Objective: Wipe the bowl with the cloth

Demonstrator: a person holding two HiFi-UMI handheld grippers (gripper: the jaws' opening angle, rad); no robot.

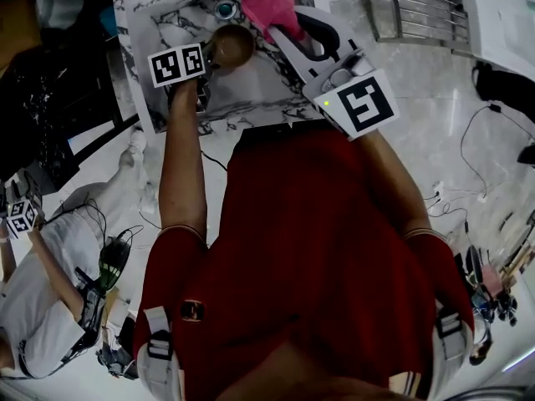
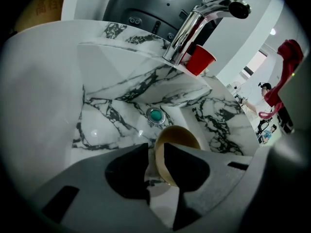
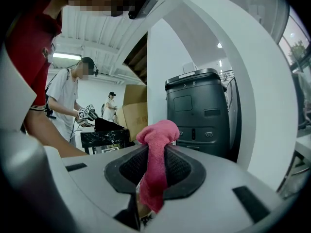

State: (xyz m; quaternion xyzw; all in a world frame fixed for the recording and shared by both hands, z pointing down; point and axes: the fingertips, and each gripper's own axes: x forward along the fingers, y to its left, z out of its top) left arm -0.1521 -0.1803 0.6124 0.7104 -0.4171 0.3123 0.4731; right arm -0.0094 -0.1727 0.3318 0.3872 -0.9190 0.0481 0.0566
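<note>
A brown bowl (image 1: 232, 45) hangs tilted over the marble sink (image 1: 267, 94). My left gripper (image 1: 207, 58) is shut on its rim. In the left gripper view the bowl (image 2: 181, 136) stands on edge between the left gripper's (image 2: 155, 153) dark jaws, just in front of the drain. A pink cloth (image 1: 270, 7) is bunched above the sink's far right, and my right gripper (image 1: 282, 28) is shut on it. In the right gripper view the cloth (image 3: 156, 144) pokes up through the right gripper's (image 3: 155, 154) jaws and hangs below them. The cloth and the bowl are apart.
A chrome faucet (image 2: 201, 21) and a red cup (image 2: 199, 59) stand at the sink's back edge, above a teal drain (image 2: 156, 115). A metal rack (image 1: 418, 7) lies to the right. Another person (image 1: 38, 282) with grippers stands at lower left. Cables (image 1: 468, 182) trail across the floor.
</note>
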